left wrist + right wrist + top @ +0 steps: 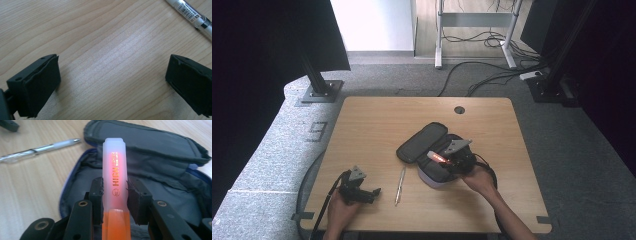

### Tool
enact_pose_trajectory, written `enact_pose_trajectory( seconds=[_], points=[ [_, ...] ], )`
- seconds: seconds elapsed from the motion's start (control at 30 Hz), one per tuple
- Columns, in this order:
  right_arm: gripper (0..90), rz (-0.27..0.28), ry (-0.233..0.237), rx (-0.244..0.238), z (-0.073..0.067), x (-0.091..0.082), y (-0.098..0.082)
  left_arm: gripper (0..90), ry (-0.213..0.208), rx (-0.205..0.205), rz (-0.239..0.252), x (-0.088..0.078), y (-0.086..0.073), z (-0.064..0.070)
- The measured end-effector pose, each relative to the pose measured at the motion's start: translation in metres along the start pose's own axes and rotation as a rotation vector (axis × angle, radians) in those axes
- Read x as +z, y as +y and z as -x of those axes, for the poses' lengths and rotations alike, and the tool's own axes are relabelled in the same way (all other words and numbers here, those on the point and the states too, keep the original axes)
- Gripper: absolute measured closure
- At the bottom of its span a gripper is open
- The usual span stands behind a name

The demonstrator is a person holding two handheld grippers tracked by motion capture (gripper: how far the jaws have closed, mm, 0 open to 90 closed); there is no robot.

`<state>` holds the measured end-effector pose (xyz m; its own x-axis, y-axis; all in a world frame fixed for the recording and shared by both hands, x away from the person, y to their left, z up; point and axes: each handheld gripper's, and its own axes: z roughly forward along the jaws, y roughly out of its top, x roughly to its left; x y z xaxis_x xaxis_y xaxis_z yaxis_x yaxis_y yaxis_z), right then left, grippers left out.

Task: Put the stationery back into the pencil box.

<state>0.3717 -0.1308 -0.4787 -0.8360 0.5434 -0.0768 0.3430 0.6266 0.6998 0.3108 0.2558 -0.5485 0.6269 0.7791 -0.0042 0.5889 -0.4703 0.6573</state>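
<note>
Here the right tool (114, 197) is clamped on an orange highlighter (114, 170), held above the open pencil case (160, 170); the left tool (112, 82) stands apart.

**Highlighter over the open case**

The orange highlighter (115, 182) has a frosted cap with "HIGH" printed along it. It is clamped at its middle, cap end pointing away, over the open grey pencil case (160, 172). The case lies on the table with its lid flap folded back and blue trim at its edge; its inside looks empty, though shadow hides part.
</note>
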Motion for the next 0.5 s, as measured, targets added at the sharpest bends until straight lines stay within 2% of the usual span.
enact_pose_trajectory(
  seconds=[0.5],
  points=[
    [65.6, -0.011, -0.052, 0.024, 0.025, 0.011, 0.0, 0.0, 0.0, -0.002, 0.002, 0.0, 0.0, 0.0]
  ],
)
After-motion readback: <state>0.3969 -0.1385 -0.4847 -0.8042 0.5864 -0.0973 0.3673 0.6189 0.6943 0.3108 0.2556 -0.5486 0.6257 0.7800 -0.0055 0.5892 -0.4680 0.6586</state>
